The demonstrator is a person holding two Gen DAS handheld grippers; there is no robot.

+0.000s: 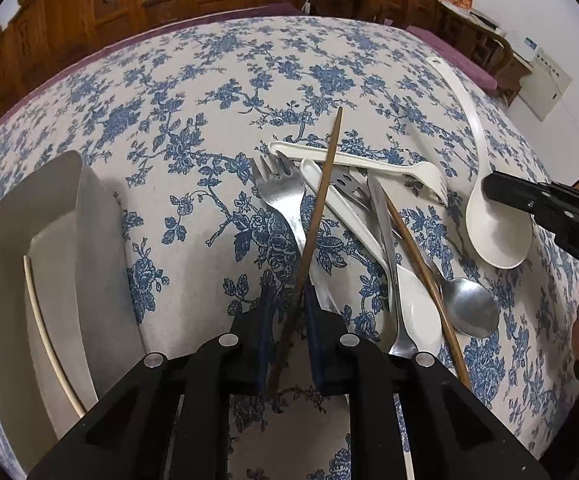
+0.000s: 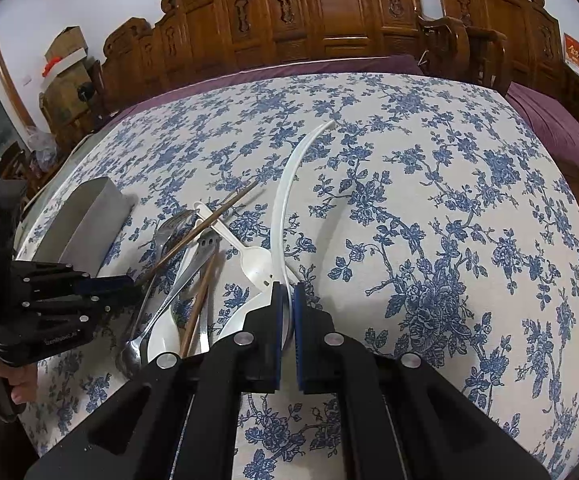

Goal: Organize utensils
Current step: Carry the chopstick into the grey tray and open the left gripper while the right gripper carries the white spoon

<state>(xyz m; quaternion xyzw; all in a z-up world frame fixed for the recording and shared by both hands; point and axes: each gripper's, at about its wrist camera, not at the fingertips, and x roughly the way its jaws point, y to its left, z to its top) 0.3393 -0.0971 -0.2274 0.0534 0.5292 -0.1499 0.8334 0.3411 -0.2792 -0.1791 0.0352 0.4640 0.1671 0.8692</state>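
Observation:
A pile of utensils lies on the floral tablecloth: a steel fork (image 1: 279,190), a steel spoon (image 1: 469,312), a white plastic fork (image 1: 369,162), white spoons and a second brown chopstick (image 1: 425,276). My left gripper (image 1: 287,280) is shut on a brown chopstick (image 1: 325,184) that points away and lifts off the pile; it also shows in the right wrist view (image 2: 205,224). My right gripper (image 2: 288,290) is shut on the rim of a large white ladle (image 2: 285,184), whose bowl (image 1: 497,224) shows in the left wrist view.
A white organizer tray (image 1: 13,240) sits at the left with one white chopstick (image 1: 45,332) inside; it appears grey in the right wrist view (image 2: 89,216). Carved wooden chairs (image 2: 329,8) stand beyond the table's far edge.

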